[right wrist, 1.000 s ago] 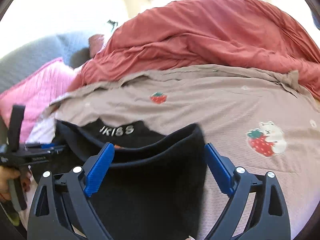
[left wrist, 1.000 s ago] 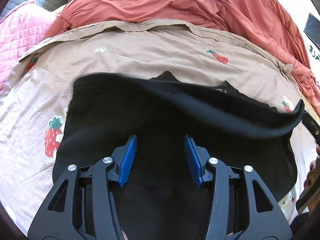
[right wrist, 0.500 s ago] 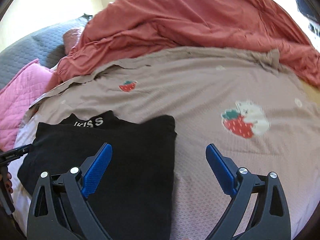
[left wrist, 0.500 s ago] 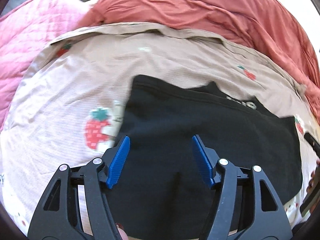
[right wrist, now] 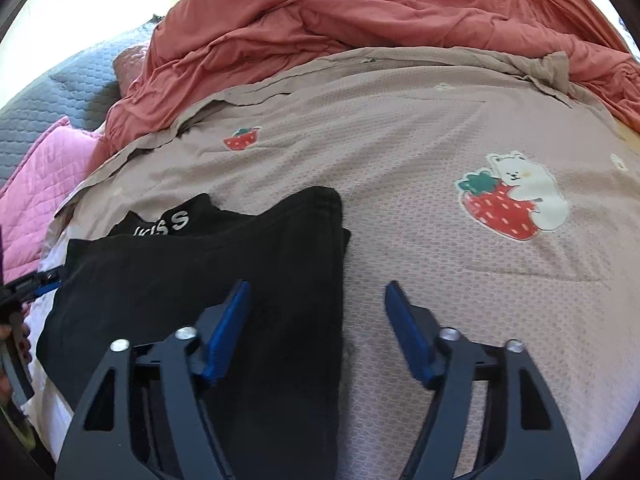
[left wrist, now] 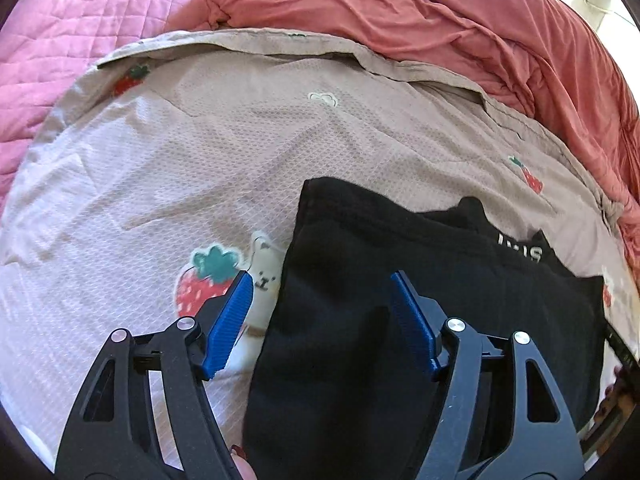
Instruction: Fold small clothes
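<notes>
A wide beige bedspread (left wrist: 224, 160) printed with strawberries and small white bears covers most of what I see, and it lies fairly flat. Along its far edge a rust-red duvet (right wrist: 360, 20) is heaped in thick folds, with a pink quilted blanket (left wrist: 72, 28) at the far left and a grey quilted cover (right wrist: 52, 92) beyond that. On the near part of the bedspread lies the black garment (left wrist: 400, 340), folded over itself into a rough rectangle whose long axis runs from near to far; its neckline, with white lettering on the collar, points to the far side and peeks out from under the folded upper layer. A large strawberry-and-bear print (right wrist: 512, 200) sits well apart to the right of it, and another one is partly under its left edge. The left gripper (left wrist: 322, 312) hovers over the garment's left edge, its blue pads spreading apart, one over the bedspread and one over black cloth, gripping nothing. The right gripper (right wrist: 318, 320) straddles the garment's right edge, its jaws drawing together, with that edge between them but not yet pinched.
</notes>
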